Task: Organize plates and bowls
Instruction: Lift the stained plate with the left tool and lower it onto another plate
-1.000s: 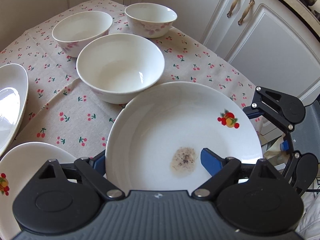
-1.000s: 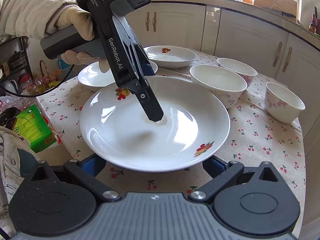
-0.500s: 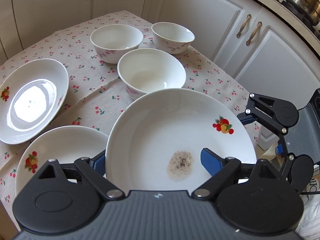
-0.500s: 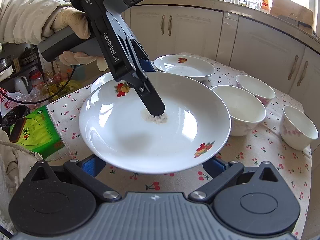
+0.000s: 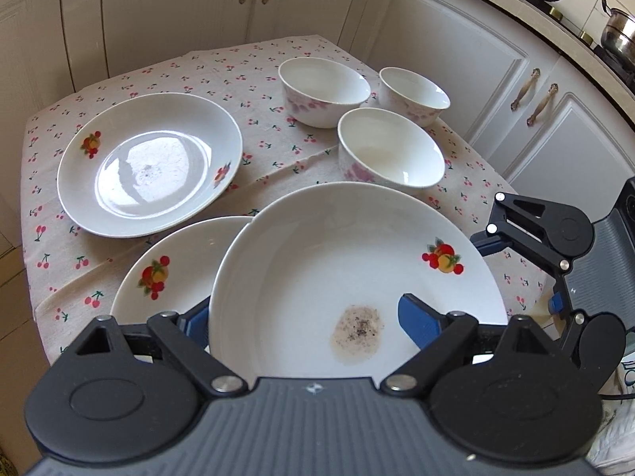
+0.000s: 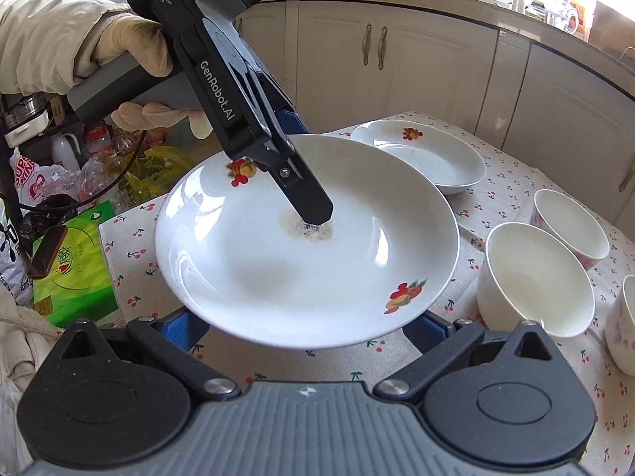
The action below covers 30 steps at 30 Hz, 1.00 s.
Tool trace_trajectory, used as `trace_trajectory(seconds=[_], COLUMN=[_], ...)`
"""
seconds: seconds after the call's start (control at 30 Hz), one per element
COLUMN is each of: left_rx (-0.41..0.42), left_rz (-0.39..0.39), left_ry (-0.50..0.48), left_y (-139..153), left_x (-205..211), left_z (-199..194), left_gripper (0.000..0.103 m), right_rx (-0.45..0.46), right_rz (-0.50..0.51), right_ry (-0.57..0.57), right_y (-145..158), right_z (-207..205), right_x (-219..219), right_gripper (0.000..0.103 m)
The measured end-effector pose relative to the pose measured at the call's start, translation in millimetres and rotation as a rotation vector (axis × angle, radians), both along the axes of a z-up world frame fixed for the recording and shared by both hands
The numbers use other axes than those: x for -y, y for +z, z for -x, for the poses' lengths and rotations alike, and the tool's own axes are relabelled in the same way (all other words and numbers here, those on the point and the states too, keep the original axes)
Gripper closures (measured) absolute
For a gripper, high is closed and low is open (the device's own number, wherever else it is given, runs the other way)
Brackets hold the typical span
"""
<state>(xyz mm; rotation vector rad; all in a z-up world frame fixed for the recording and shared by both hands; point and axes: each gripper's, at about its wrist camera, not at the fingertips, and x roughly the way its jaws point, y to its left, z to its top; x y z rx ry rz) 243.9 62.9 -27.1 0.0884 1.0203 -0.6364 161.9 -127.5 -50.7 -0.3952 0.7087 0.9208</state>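
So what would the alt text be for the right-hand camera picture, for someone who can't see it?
A white plate with a speckled smear is held above a cherry-print tablecloth by two handheld grippers: the left gripper, in a gloved hand, clamps its far rim, and the right gripper its near rim. Another plate and white bowls sit behind.

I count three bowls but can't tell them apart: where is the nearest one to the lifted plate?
In the left wrist view, that bowl sits on the tablecloth just beyond the held plate's far rim, in front of the other two bowls.
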Motion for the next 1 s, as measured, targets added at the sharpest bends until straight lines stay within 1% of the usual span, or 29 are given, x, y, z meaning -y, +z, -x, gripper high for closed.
trace_trajectory(seconds=[0.3, 0.43, 0.77, 1.0], left_rx=[-0.004, -0.019, -0.038, -0.042], left_rz=[0.019, 0.033, 0.037, 0.022], left_ry=[0.022, 0.037, 0.059, 0.061], left_y=[-11.0, -17.2, -28.1, -30.5], left_x=[-15.6, -23.3, -31.6, -32.1], left_z=[-9.0, -13.5, -21.8, -25.5], left_gripper=[0.011, 0.011, 0.011, 0.011], right_rx=[-0.011, -0.022, -0.038, -0.046], right_rz=[0.042, 0.06, 0.077, 0.088], right_ry=[0.01, 0.012, 0.01, -0.005], right_y=[2.0, 1.8, 0.3, 0.2], right_z=[-7.1, -11.1, -17.0, -18.7], right_x=[-20.9, -28.6, -40.5, -46.4], right_gripper=[0.0, 0.0, 0.0, 0.0])
